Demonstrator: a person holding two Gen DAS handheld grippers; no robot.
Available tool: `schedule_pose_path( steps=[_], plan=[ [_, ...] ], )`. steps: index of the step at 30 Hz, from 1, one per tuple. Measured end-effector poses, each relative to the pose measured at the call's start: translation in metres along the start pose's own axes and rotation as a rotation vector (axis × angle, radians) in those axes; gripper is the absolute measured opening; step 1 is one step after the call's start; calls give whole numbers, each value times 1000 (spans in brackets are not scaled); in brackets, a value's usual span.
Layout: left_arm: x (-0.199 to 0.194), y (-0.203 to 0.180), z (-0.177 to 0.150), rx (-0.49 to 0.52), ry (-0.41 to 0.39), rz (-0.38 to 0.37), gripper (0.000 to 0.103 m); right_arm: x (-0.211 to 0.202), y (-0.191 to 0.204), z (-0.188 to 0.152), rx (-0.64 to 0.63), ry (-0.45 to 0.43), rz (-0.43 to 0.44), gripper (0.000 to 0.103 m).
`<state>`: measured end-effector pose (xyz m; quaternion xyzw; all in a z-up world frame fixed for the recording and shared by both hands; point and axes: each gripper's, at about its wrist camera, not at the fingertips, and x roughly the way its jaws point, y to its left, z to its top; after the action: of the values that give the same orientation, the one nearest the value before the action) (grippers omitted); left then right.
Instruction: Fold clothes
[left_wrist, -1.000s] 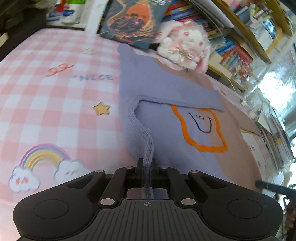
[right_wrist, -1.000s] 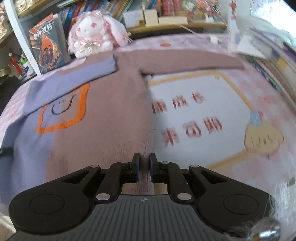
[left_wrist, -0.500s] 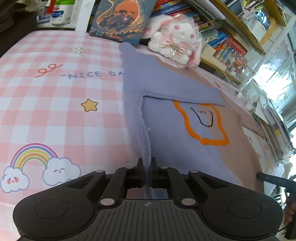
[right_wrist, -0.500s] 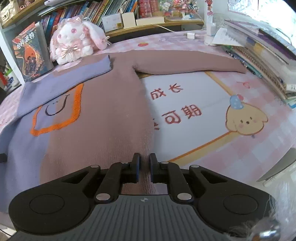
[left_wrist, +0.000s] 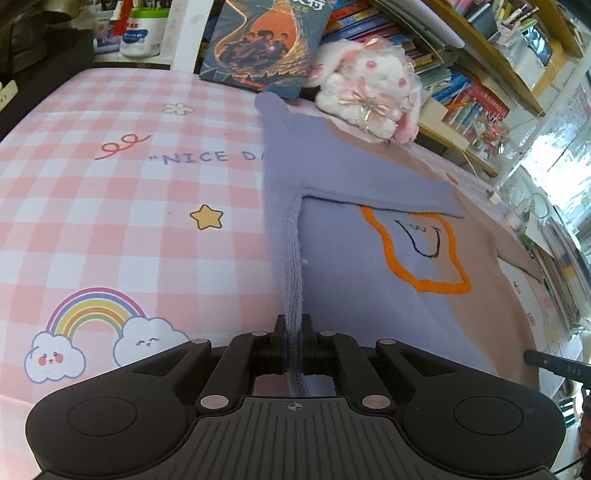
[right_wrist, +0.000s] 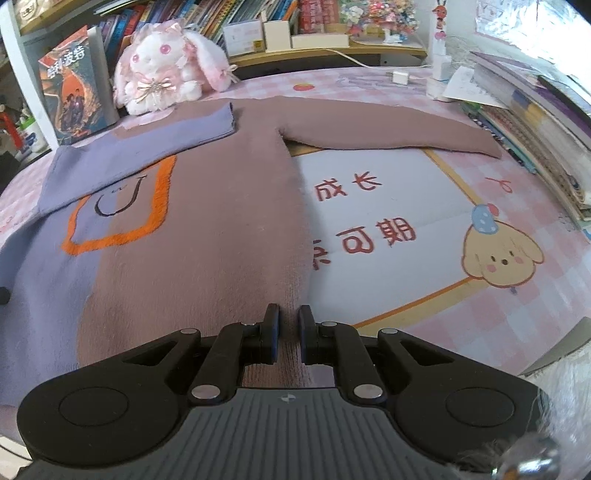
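So far only the lilac sleeve lies folded; both hand-held grippers, left and right, pinch the sweater hem, brown sleeve still spread.

The sweater is two-toned, lavender on one half and dusty mauve-brown on the other, with an orange outline and a thin black smile stitched across the join. The cloth over the desk is pink-and-white check, printed with a yellow star, a pastel rainbow between white clouds, and blue lettering. Up at twelve o'clock sits a white-and-pink plush rabbit. At three o'clock, a cream puppy print wears a blue hat beside red characters. Both grippers, left and right, are black.
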<state>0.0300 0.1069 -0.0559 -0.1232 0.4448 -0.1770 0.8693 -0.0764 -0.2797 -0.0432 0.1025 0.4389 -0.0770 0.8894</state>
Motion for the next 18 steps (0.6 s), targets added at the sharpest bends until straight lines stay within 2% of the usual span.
schedule_pose_path(
  steps=[3, 5, 7, 9, 12, 15, 18],
  plan=[
    [0, -1, 1, 8, 6, 9, 6, 2, -6, 4, -6, 21, 36, 10],
    [-2, -3, 3, 1, 11, 43, 9, 3, -12, 6, -7, 37, 70, 11],
    [-5, -6, 5, -4, 12, 85, 21, 3, -16, 9, -19, 60, 103, 16],
    [-16, -20, 12, 31, -35, 183, 24, 2, -20, 13, -35, 76, 136, 39],
    [-28, -52, 22, 129, -128, 308, 25, 0, -28, 20, -63, 69, 172, 40],
    [-12, -103, 36, 291, -174, 289, 26, 5, -33, 32, -117, 55, 204, 40],
    [28, -156, 49, 421, -165, 232, 34, 11, -36, 46, -186, 38, 234, 40]
  ],
)
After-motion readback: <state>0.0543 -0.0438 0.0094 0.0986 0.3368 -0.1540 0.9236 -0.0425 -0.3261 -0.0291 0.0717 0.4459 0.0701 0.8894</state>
